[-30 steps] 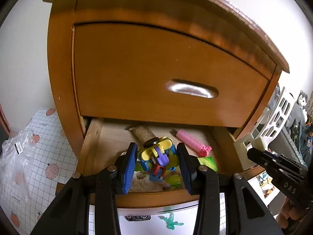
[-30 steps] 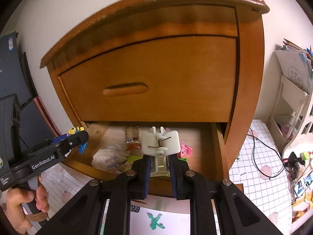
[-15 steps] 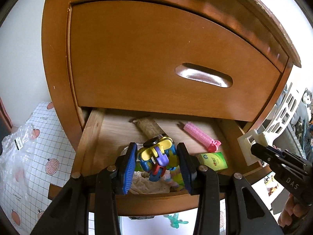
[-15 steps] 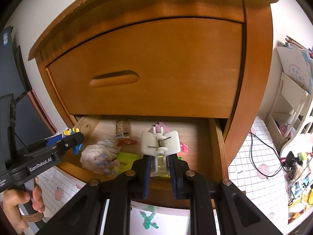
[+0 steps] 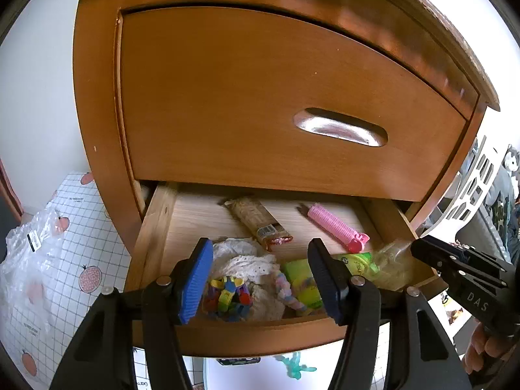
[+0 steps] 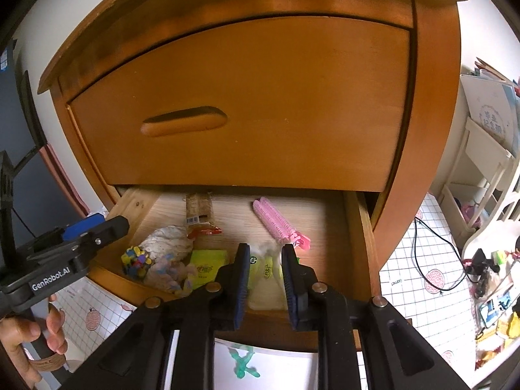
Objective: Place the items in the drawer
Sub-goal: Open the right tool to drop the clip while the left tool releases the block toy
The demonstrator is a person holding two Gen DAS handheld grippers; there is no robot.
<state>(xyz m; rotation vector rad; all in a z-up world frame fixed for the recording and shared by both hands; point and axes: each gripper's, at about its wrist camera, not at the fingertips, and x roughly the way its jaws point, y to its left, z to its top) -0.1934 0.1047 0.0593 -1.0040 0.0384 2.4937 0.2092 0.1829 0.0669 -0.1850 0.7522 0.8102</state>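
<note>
Both grippers empty, jaws apart, over the open drawer [image 5: 152, 227]

My left gripper [image 5: 260, 284] gapes wide above the multicoloured toy [image 5: 227, 299] on white cloth; my right gripper [image 6: 265, 284] stands narrower over a pale packet [image 6: 265, 279]. Pink hair roller [image 6: 278, 224] and snack bar [image 5: 258, 222] lie farther back

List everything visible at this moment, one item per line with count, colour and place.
open drawer: 1, wood, bottom of nightstand
upper drawer: 1, brown, closed
colourful block toy: 1, multicolour, drawer front left
lace cloth: 1, white, beside toy
snack bar: 1, brown wrapper, drawer back
hair roller clip: 1, pink, back right
green packets: 2, drawer front
clear bag: 1, front right
left gripper: open, blue fingers
right gripper: open
</note>
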